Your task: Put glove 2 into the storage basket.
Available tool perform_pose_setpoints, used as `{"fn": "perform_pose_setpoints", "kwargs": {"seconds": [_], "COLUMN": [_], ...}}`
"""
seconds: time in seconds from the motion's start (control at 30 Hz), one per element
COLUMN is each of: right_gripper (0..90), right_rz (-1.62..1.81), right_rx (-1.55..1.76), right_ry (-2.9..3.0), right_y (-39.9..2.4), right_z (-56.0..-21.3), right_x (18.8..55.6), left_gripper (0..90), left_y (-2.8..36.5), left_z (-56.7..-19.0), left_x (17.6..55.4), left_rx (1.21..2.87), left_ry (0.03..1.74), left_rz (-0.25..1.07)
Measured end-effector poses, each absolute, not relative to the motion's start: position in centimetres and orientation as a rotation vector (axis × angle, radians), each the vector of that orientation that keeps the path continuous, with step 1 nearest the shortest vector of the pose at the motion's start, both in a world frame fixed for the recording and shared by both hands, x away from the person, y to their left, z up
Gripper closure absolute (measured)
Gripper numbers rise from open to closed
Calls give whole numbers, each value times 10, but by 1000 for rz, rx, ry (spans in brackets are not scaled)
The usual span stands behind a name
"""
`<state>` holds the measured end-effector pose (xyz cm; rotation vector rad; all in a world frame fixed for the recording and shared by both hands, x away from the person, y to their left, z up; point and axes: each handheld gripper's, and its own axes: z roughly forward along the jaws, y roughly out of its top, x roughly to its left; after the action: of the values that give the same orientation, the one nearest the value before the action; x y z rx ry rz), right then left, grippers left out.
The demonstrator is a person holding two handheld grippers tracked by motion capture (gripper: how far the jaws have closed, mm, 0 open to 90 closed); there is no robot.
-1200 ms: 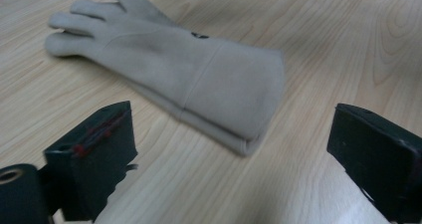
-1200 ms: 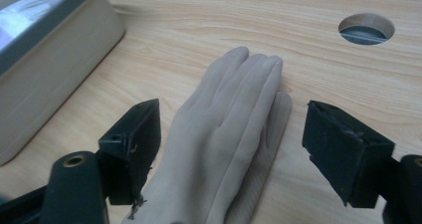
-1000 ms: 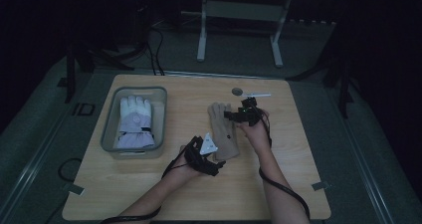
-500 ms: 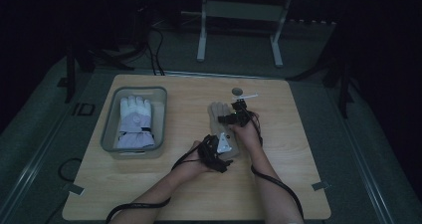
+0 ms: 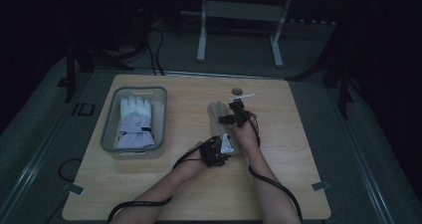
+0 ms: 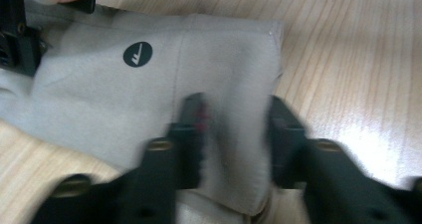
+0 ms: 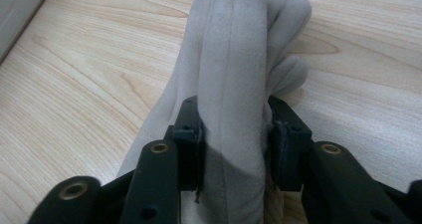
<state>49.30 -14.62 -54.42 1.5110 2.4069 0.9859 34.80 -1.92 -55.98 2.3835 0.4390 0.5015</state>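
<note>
Wooden table (image 5: 298, 149): both hand-held grippers just closed, pinching beige glove (image 5: 217, 115).

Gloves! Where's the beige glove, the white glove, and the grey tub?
beige glove (image 7: 234, 84): right gripper view, on the raised fold between the jaws.
white glove (image 5: 134, 122): high view, on its palm area.
grey tub (image 5: 110, 119): high view, on its left wall.

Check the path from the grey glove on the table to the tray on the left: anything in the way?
Nothing visible blocks it. Both the left gripper and the right gripper are already clamped on the grey glove, and bare table lies between it and the tray. The tray already holds a white glove.
</note>
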Motion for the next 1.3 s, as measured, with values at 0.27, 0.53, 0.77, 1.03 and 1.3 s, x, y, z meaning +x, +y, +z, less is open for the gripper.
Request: {"fn": "perform_pose_setpoints", "kwargs": {"seconds": [0.27, 0.53, 0.77, 1.03, 1.3], "right_gripper": [665, 667, 666, 666, 665], "right_rz": [1023, 1143, 1216, 1292, 1344], "right_rx": [1501, 1453, 1386, 1339, 1287], "right_ry": [2404, 2381, 2371, 2369, 2376], "right_y": [-142, -139, -129, -114, -87], "right_z": [-536, -514, -493, -469, -452], "right_x": [488, 482, 475, 472, 470], "left_gripper": [826, 827, 827, 827, 828], "left_y": [-11, 1, 17, 39, 66], "left_z": [-547, -529, -506, -486, -472], "left_x": [343, 336, 330, 323, 318], "left_rx": [2374, 2376, 2374, 2381, 2383], "left_ry": [431, 418, 420, 429, 467], "left_rz": [499, 559, 572, 635, 659]}}
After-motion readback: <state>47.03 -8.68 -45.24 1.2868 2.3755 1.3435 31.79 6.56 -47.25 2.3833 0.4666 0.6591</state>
